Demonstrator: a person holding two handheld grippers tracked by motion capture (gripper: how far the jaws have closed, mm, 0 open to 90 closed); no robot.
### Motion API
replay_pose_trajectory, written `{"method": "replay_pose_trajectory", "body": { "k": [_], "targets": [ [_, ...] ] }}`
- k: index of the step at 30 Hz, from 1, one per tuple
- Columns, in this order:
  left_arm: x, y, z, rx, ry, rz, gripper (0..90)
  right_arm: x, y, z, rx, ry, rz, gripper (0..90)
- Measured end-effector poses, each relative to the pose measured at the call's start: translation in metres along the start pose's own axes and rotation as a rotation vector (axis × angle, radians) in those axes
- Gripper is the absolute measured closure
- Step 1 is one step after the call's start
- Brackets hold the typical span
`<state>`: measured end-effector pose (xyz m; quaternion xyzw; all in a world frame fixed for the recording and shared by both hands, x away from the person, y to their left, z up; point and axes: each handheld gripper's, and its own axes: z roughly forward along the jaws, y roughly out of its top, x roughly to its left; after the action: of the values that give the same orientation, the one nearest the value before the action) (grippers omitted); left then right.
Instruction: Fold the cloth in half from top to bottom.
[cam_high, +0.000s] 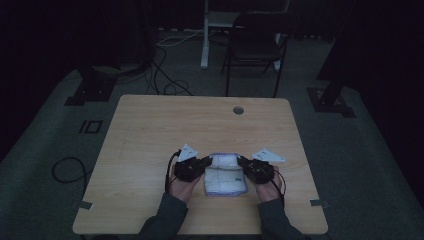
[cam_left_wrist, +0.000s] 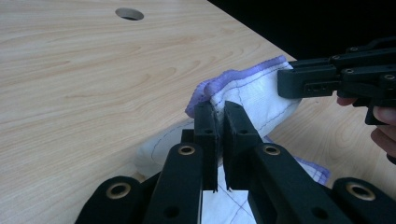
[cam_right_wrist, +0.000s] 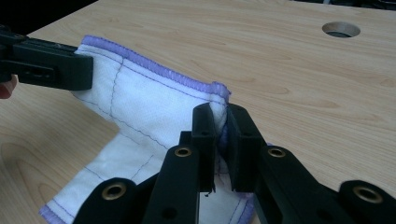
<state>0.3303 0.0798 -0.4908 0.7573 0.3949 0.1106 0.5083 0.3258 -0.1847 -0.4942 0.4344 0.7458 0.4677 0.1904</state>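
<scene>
Jaws, left: left gripper (cam_left_wrist: 217, 114) is clamped on the hemmed edge of the white quilted cloth with purple stitched border (cam_left_wrist: 250, 95) — the pads pinch a raised fold.
Jaws, right: right gripper (cam_right_wrist: 219, 116) is likewise closed on a corner of the same cloth, its purple hem bunched between the pads.
Cloth, place: it lies on the pale wooden bench (cam_high: 150, 130) near the person's edge, between the two grippers, its far edge lifted off the surface where they hold it.
Handling: judged light, soft and limp — it will sag and drape between the two holds, not keep a shape. Not fragile, not slippery.
Where to hold: the stitched hem at the corners looks best; it is thicker and gives the pads something to bite.
Hard to make out: the high view is dim, so folds and layers blur there.
Hidden: each gripper's body covers the near part of the cloth; how many layers are pinched cannot be told.
</scene>
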Motion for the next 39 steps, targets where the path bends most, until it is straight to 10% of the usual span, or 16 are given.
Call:
{"method": "replay_pose_trajectory", "body": {
  "k": [39],
  "targets": [
    [0.004, -0.023, -0.009, 0.003, -0.005, -0.06, 82.3, 0.006, -0.027, 0.0, 0.049, 0.01, 0.016, 82.9]
  ]
}}
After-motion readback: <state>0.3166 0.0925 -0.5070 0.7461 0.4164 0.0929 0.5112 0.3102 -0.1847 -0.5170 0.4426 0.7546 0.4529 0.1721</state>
